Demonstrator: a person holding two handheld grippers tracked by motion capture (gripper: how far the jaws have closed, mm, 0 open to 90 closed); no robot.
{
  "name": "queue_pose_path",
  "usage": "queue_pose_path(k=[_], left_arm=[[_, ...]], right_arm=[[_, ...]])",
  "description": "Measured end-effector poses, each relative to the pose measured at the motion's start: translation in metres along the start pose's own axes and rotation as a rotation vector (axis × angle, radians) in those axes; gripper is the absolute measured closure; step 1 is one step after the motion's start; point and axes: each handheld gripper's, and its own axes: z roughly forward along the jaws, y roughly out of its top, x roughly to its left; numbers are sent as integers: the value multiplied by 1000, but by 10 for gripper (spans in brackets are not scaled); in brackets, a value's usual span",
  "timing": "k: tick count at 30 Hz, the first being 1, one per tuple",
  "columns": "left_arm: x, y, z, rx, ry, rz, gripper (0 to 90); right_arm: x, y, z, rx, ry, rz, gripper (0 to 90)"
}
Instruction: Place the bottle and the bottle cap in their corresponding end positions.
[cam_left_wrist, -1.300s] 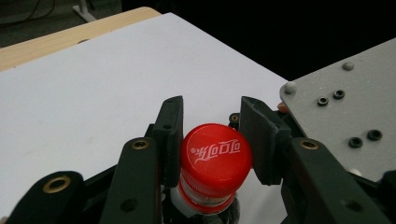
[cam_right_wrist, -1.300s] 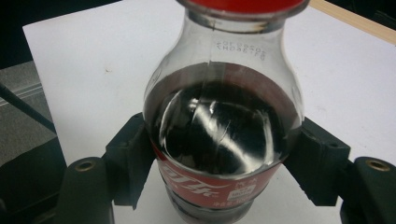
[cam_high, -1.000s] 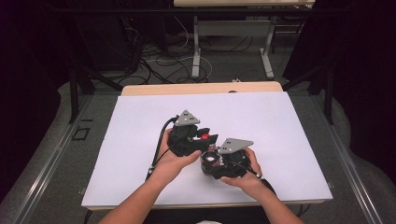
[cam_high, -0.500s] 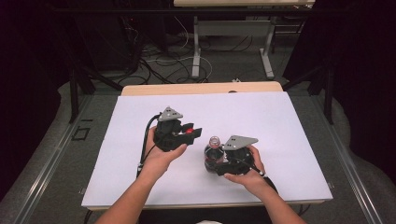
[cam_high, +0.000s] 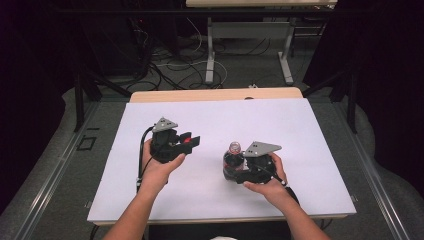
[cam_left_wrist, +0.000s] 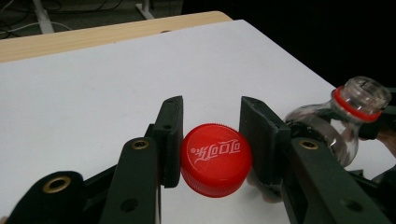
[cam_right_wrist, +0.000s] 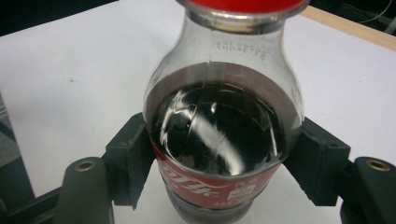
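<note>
Cap is off now: a second ago both grippers were bunched together over the bottle, half a second ago the left one was pulling away, and now it sits well left of the bottle with the cap in its jaws, so unscrewing looks done and what's left is likely setting the cap down. Nearest the person, the right gripper (cam_high: 235, 167) is clamped on the bottle (cam_high: 233, 161), jaws pressed to both sides of the body at the red label's upper edge, opened about as wide as the bottle; bottle upright on the white table cover (cam_high: 300, 145), dark cola up to the shoulder, neck open with the red ring on it. Right hand (cam_high: 267, 182) holds that gripper just right of the bottle. Left of the bottle and a bit farther back, the left gripper (cam_high: 192, 141) pinches the red cap (cam_left_wrist: 215, 159) edge-on between its two pads, jaws narrowed to cap width, logo face toward its camera; I can't tell whether the cap hangs above the cover or touches it. Left hand (cam_high: 159, 162) grips the tool from behind. From the left gripper view the open bottle mouth (cam_left_wrist: 364, 91) shows to the right, apart from the cap. Beyond the bottle the cover is bare, then a wooden table edge (cam_high: 215, 94), then floor cables (cam_high: 175, 60) farthest back.
</note>
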Motion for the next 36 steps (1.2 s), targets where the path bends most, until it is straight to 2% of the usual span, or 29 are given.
queue_pose_path(k=[3,4,6,12,17,21,24,30,36], left_arm=[[8,-4,-3,7,-1,-21,611],[10,-5,-4,0,5,-26,611],[15,-7,-6,-5,12,-34,611],[26,-10,-14,-11,19,-39,611],[29,-12,-12,-12,16,-51,611],[32,-14,-10,3,14,-39,611],[32,-17,-9,2,11,-54,611],[33,-21,-10,2,10,-66,611],[33,-23,-15,0,13,-60,611]], right_arm=[[-5,0,-1,0,-21,1,298],[-6,1,-1,0,-22,17,298],[-11,3,-2,-4,-47,18,298],[-20,10,-2,-24,-75,47,298],[-28,14,3,-30,-90,66,298],[-39,19,11,-29,-112,92,298],[-45,24,16,-33,-130,100,298],[-57,35,29,-34,-165,102,298],[-61,43,45,-30,-190,85,298]])
